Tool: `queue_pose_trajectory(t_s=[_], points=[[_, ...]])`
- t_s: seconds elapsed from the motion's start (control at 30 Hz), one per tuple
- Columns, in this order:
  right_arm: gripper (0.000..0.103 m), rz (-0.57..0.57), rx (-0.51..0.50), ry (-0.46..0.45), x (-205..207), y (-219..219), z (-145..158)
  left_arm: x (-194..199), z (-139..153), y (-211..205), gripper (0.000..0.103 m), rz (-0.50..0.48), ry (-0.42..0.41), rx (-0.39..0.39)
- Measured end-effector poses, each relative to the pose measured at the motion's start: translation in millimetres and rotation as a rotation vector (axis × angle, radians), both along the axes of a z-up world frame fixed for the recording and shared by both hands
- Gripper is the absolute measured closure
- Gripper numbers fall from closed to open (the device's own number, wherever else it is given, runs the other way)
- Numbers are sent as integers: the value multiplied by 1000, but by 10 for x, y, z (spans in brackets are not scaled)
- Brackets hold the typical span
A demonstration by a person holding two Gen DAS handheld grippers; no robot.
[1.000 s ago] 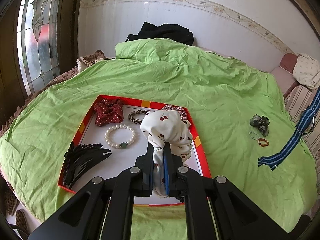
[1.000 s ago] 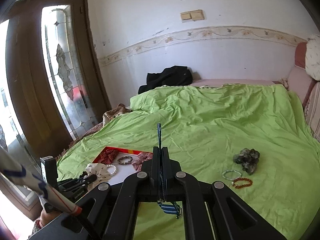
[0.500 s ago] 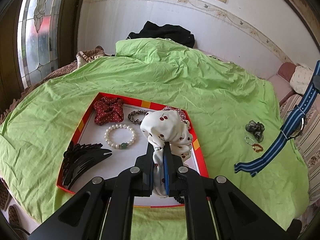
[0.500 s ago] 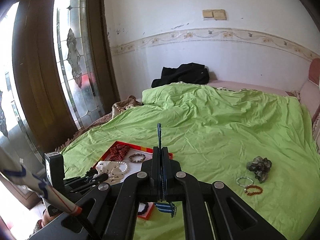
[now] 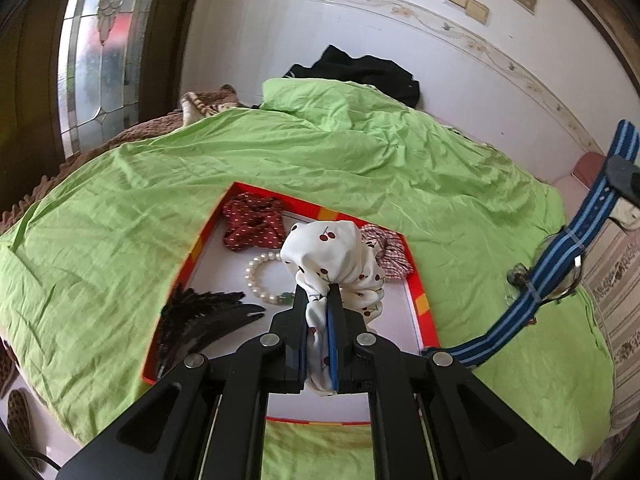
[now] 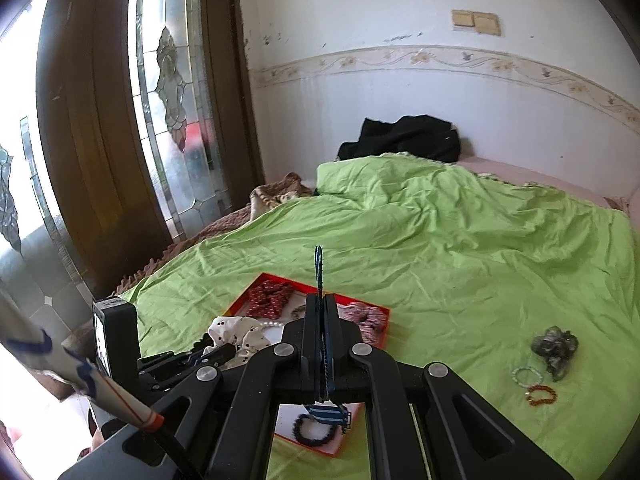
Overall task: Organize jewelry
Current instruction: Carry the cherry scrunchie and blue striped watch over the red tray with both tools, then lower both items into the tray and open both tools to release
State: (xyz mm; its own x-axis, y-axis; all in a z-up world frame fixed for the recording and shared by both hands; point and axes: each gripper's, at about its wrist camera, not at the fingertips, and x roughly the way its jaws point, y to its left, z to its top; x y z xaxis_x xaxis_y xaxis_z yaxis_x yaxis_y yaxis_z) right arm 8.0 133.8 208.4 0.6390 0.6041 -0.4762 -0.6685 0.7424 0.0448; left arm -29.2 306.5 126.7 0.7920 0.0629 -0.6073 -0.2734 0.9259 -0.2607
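My left gripper is shut on a white cherry-print scrunchie and holds it above the red-rimmed tray. The tray holds a red dotted scrunchie, a pearl bracelet, a black hair claw and a checked scrunchie. My right gripper is shut on a blue striped watch strap, which hangs in the air right of the tray in the left wrist view. The tray lies below the right gripper, with a dark bead bracelet in it.
On the green bedspread to the right lie a grey scrunchie, a pale bead bracelet and an amber bracelet. Black clothing lies by the far wall. A glass door stands at left.
My right gripper has carried the blue strap left and upward, toward the tray. My left gripper still holds the cherry scrunchie over the tray, tilted a little differently.
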Motion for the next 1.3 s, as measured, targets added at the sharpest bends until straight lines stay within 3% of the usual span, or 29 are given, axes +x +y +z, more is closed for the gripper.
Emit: queue_pose_trajectory(t_s=[0.33, 0.63, 0.77, 1.0, 1.3], points=[[101, 62, 9, 67, 142, 445, -142, -7, -31, 127, 96, 65, 18, 36], [101, 27, -30, 177, 501, 496, -551, 76, -101, 94, 96, 46, 42, 40], [101, -15, -60, 213, 702, 474, -717, 168, -189, 18, 96, 23, 76, 43], [101, -68, -87, 306, 1035, 426, -1025, 377, -483, -29, 96, -23, 175, -40], [101, -79, -127, 373, 1216, 508, -1349, 471, -595, -94, 96, -21, 227, -1]])
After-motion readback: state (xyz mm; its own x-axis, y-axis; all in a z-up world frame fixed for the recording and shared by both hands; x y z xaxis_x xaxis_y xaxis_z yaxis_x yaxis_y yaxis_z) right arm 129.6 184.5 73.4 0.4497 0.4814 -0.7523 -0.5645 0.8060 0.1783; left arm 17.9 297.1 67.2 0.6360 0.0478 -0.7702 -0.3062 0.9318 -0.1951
